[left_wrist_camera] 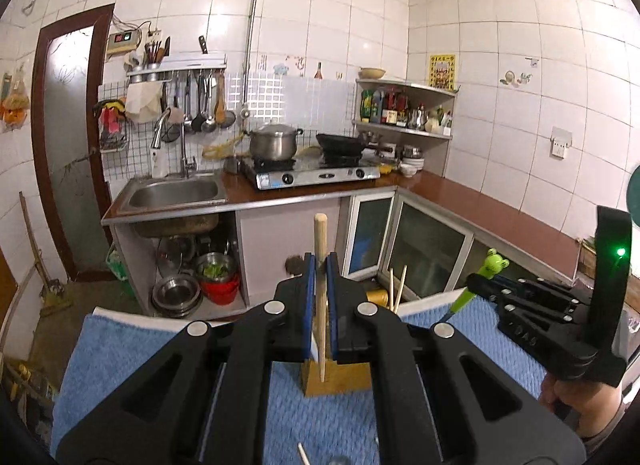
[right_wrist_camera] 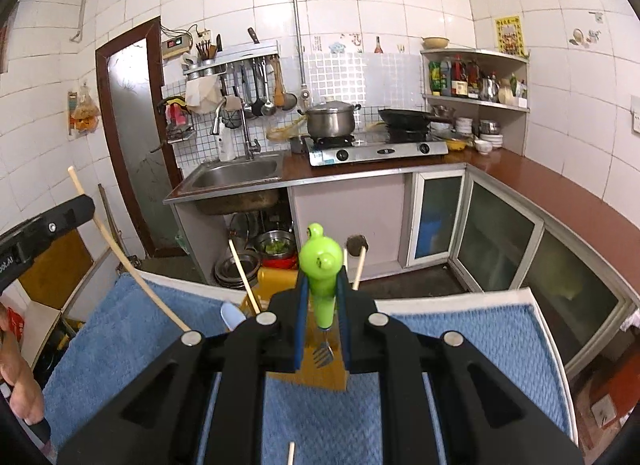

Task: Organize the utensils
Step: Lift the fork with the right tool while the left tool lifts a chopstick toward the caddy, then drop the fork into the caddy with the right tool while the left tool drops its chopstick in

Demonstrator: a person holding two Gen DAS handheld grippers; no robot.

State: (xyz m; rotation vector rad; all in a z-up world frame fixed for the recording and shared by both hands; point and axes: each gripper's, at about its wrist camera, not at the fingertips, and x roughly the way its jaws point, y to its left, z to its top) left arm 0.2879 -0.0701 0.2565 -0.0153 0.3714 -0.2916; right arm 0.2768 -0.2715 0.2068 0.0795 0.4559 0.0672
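Clamping one wooden chopstick [left_wrist_camera: 321, 265] upright at frame centre, left tongs [left_wrist_camera: 320, 293]; right tongs [right_wrist_camera: 322, 297] clenched on a green frog-handled fork [right_wrist_camera: 321, 265], tines down, both above the wooden holder [right_wrist_camera: 320, 373] on the blue-towelled desk [right_wrist_camera: 460, 345].

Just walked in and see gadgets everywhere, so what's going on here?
A person holds a gripper in each hand over a blue towel. The left tongs clamp a wooden chopstick upright; the right tongs clamp a green frog-handled fork, tines down. Both hang above a wooden utensil holder that already holds chopsticks.
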